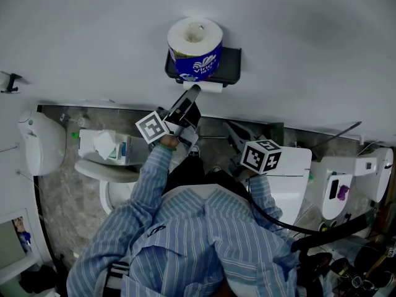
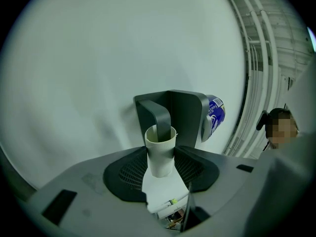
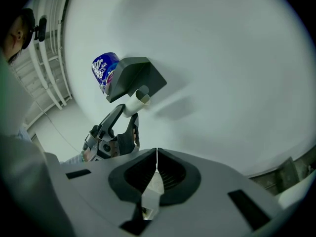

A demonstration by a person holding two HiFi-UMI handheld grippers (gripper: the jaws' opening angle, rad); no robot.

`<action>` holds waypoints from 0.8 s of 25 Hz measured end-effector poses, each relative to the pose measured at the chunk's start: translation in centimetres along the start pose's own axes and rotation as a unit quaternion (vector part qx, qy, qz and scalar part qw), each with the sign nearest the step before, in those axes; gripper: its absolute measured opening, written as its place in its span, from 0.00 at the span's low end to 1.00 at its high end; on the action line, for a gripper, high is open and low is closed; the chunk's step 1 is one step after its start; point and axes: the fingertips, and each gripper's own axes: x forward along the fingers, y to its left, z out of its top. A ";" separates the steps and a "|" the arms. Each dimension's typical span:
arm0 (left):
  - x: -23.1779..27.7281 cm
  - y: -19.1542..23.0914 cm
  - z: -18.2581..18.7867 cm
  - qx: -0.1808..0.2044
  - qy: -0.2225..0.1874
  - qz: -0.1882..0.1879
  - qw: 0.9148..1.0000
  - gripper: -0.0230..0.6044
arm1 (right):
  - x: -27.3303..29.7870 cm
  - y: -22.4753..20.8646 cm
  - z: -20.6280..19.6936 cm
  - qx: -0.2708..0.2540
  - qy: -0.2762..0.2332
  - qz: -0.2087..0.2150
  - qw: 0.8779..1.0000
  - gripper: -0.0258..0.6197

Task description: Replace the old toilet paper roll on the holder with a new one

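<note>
1. The left claw is closed on the empty tube, which sits on the holder arm. Squeezing too hard may crush it.
2. A skewed pull may snag the tube on the arm.
3. The new roll stands on top of the holder, so a jolt could topple it.
4. The right claw is shut, empty and well apart, so it cannot catch the roll.

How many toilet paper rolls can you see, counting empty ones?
2. A wrapped full roll stands on the holder's shelf; an empty tube sits on the holder's arm, gripped by the left gripper. More may be hidden.
</note>
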 end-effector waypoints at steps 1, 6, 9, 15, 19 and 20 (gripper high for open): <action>0.2 0.0 -0.3 -0.001 0.002 0.000 1.000 0.31 | -0.2 -0.1 -0.1 0.002 -0.001 -0.002 1.000 0.05; 1.6 -0.1 -1.9 -0.002 0.029 0.000 1.000 0.31 | -0.9 -0.6 -0.6 0.013 -0.006 -0.008 1.000 0.05; 2.9 -0.2 -3.2 0.005 0.055 -0.005 0.998 0.31 | -1.5 -1.0 -0.8 0.021 -0.011 -0.013 1.000 0.05; 5.6 -0.1 -6.2 0.004 0.103 -0.010 0.995 0.31 | -2.9 -2.3 -0.5 0.034 -0.029 -0.034 0.998 0.05; 6.8 0.1 -8.7 0.026 0.145 -0.008 0.989 0.31 | -3.7 -2.9 -0.4 0.042 -0.039 -0.044 0.997 0.05; 7.0 0.3 -9.1 0.048 0.158 -0.006 0.986 0.31 | -3.8 -3.1 -0.3 0.042 -0.041 -0.046 0.997 0.05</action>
